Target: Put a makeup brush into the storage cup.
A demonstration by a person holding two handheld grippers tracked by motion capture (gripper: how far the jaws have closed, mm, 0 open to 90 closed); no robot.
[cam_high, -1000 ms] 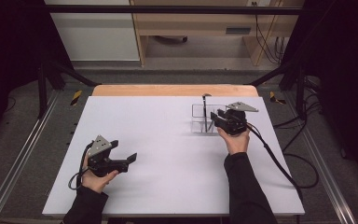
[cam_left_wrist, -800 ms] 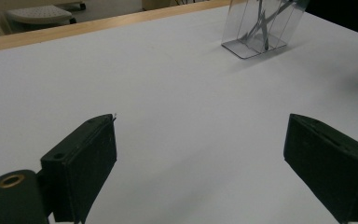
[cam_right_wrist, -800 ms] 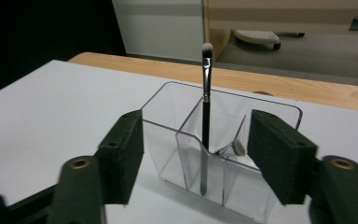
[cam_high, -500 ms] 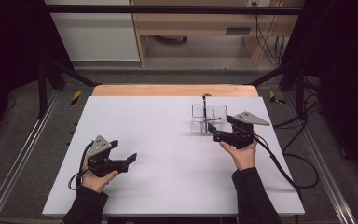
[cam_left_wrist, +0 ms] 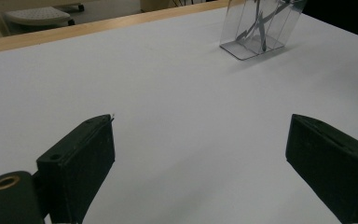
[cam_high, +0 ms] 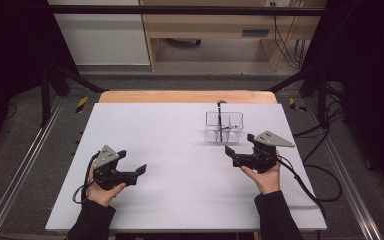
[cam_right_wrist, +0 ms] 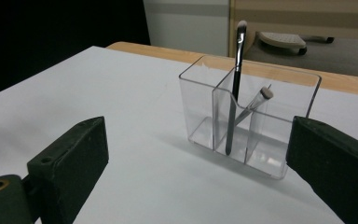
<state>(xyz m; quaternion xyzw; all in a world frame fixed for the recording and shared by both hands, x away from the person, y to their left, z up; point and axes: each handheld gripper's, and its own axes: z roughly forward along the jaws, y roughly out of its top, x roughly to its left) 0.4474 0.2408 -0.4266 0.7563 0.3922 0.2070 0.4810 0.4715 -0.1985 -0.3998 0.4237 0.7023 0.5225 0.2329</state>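
Note:
A clear, divided organizer (cam_high: 223, 128) (cam_left_wrist: 260, 29) (cam_right_wrist: 249, 116) stands on the white table (cam_high: 180, 150) at the back right. In it a tall dark brush (cam_right_wrist: 236, 70) stands upright and a shorter brush (cam_right_wrist: 257, 101) leans beside it. My right gripper (cam_high: 237, 148) (cam_right_wrist: 198, 158) hovers just in front of the organizer, apart from it. Its jaws have just been opening and stand open with nothing between them. At the front left my left gripper (cam_high: 132, 163) (cam_left_wrist: 200, 154) is open and empty over bare table.
A wooden strip (cam_high: 187, 96) runs along the table's far edge, with a floor and furniture beyond. Metal rails (cam_high: 20, 175) flank the table. A black cable (cam_high: 302, 185) trails from the right gripper over the right side of the table.
The right gripper has drawn back from the organizer toward the near edge and its jaws have spread apart. The left gripper has stayed where it was.

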